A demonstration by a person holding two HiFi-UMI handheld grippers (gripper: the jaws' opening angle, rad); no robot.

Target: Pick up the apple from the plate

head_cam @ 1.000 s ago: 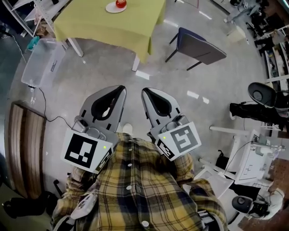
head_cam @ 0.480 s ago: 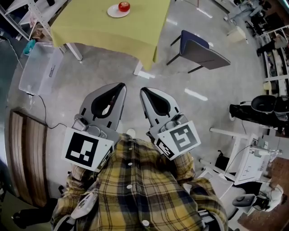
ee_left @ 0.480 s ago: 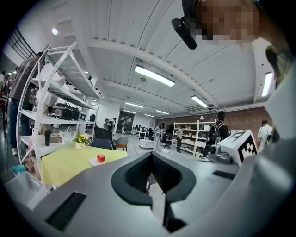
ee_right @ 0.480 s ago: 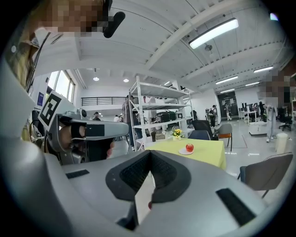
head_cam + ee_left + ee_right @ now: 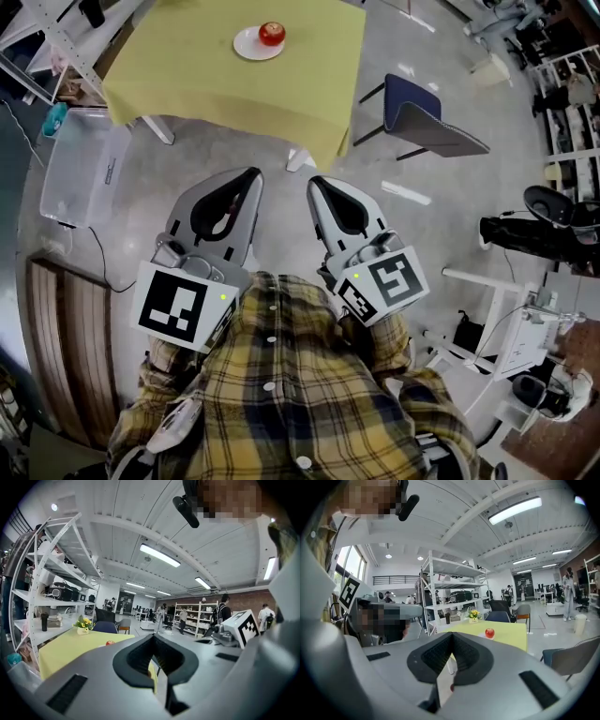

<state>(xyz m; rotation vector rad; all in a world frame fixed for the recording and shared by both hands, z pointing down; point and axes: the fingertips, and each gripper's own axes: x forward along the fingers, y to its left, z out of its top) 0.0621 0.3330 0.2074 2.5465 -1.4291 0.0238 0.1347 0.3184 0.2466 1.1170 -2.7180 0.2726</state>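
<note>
The apple (image 5: 272, 33) sits on a white plate (image 5: 249, 46) on the yellow-covered desk (image 5: 234, 84), well apart from both tools. Left gripper (image 5: 249, 178) and right gripper (image 5: 317, 185): jaws closed and empty, held near the person's body and aimed deskward, judged a carrying posture ahead of any reach. No legible writing; only square markers on the cubes.

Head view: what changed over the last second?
The yellow-clothed table, with the red apple on its white plate, came nearer the left gripper and right gripper: the person is approaching. Nothing gripped or released; apple still on plate, both grippers shut, empty.
</note>
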